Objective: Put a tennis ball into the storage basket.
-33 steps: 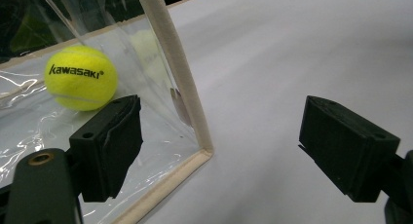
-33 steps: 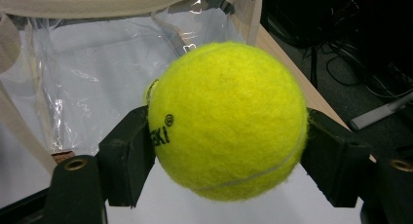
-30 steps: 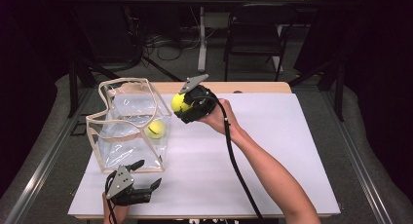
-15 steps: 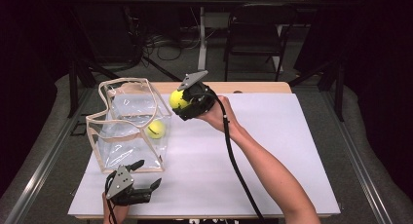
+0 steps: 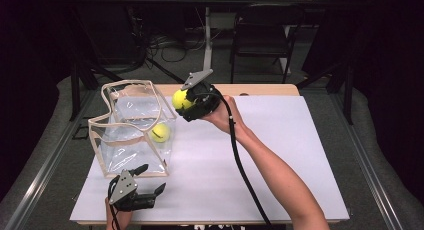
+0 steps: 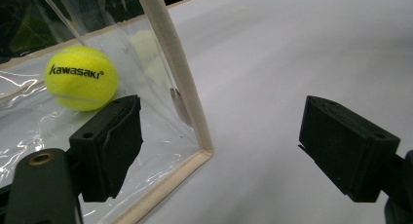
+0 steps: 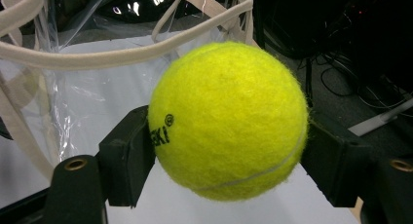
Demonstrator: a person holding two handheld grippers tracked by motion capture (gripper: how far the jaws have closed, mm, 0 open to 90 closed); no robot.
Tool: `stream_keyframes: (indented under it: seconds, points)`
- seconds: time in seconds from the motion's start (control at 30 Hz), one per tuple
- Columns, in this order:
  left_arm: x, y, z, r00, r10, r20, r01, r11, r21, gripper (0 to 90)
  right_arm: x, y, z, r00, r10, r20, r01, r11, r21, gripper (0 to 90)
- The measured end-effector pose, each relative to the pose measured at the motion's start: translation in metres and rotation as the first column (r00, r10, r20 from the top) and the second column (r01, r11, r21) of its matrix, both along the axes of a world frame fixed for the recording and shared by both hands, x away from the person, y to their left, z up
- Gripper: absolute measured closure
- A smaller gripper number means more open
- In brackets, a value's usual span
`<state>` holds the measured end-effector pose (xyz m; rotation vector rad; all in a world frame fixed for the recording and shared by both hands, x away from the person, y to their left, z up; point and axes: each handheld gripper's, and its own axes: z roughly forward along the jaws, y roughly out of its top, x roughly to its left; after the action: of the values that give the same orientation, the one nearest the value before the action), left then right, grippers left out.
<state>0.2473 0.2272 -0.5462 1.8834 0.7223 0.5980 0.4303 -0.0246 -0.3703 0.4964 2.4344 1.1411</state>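
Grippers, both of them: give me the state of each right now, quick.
Left gripper: jaws open, holding nothing, beside the clear bag's corner.
Right gripper: jaws shut on a tennis ball, lifted near the bag's rim.

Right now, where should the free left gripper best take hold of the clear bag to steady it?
Probably the beige-edged front corner of the clear bag: it stands upright between the left gripper's open jaws. Approach level from the table's near side.
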Motion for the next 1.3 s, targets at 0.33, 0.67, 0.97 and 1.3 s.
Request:
stream_keyframes:
  seconds: [0.33,0.67,0.97,1.3]
  points:
    - [0.0,0.0,0.0,1.0,-0.001,0.0,0.001,1.0,0.001,15.9,-0.001,0.001,0.01,0.9999,0.002,0.011,-0.002,1.0,0.003,26.1]
    - [0.0,0.0,0.0,1.0,-0.002,0.002,0.002,1.0,0.001,15.9,0.0,0.006,0.016,0.9999,0.009,0.011,-0.009,1.0,0.01,26.1]
    - [0.0,0.0,0.0,1.0,0.001,0.001,-0.001,1.0,-0.001,15.9,0.001,0.011,0.022,0.9998,0.009,0.015,-0.009,1.0,0.008,26.2]
    - [0.0,0.0,0.0,1.0,0.003,0.002,-0.003,1.0,-0.001,15.9,0.004,0.016,0.025,0.9998,0.012,0.013,-0.012,1.0,0.008,26.2]
